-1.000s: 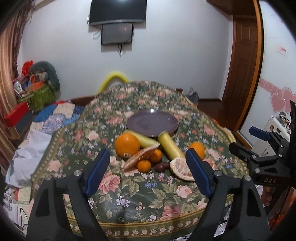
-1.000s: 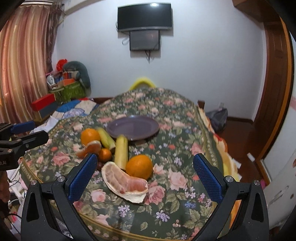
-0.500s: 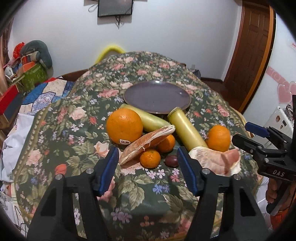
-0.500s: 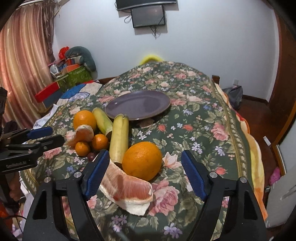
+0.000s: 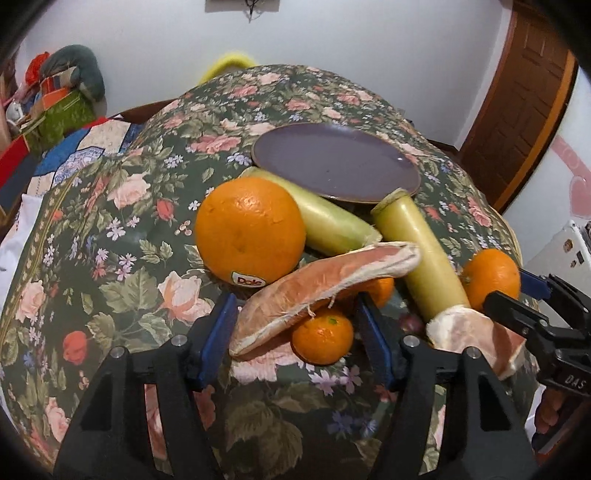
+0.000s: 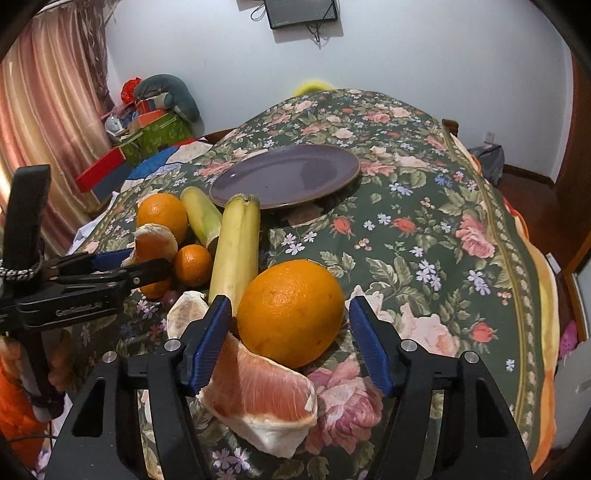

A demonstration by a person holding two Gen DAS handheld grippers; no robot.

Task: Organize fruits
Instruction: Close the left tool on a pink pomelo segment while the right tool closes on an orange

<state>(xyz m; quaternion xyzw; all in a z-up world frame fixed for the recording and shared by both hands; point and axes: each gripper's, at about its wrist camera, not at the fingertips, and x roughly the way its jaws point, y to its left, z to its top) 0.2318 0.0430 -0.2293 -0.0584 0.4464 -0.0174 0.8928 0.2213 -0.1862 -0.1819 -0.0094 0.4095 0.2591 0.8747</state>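
Fruit lies in a heap on a floral tablecloth in front of an empty purple plate (image 5: 332, 166) (image 6: 284, 175). My left gripper (image 5: 299, 334) is open around a pomelo wedge (image 5: 314, 282) and a small mandarin (image 5: 322, 338), next to a large Dole orange (image 5: 249, 229). My right gripper (image 6: 290, 328) is open around another large orange (image 6: 291, 312), above a peeled pomelo segment (image 6: 264, 400). Two yellow-green stalk pieces (image 5: 417, 254) (image 5: 332, 221) lie between the fruit and the plate. A second mandarin (image 6: 192, 265) and a dark grape (image 5: 410, 323) sit in the heap.
The table edge drops off close below both grippers. A wooden door (image 5: 517, 92) stands at the right, and boxes and cushions (image 6: 155, 118) lie at the left by a curtain. A TV (image 6: 303, 13) hangs on the far wall.
Both grippers have moved forward and down onto the fruit heap. The left one now straddles the pomelo wedge and mandarin, the right one the large orange. Their jaws have narrowed.
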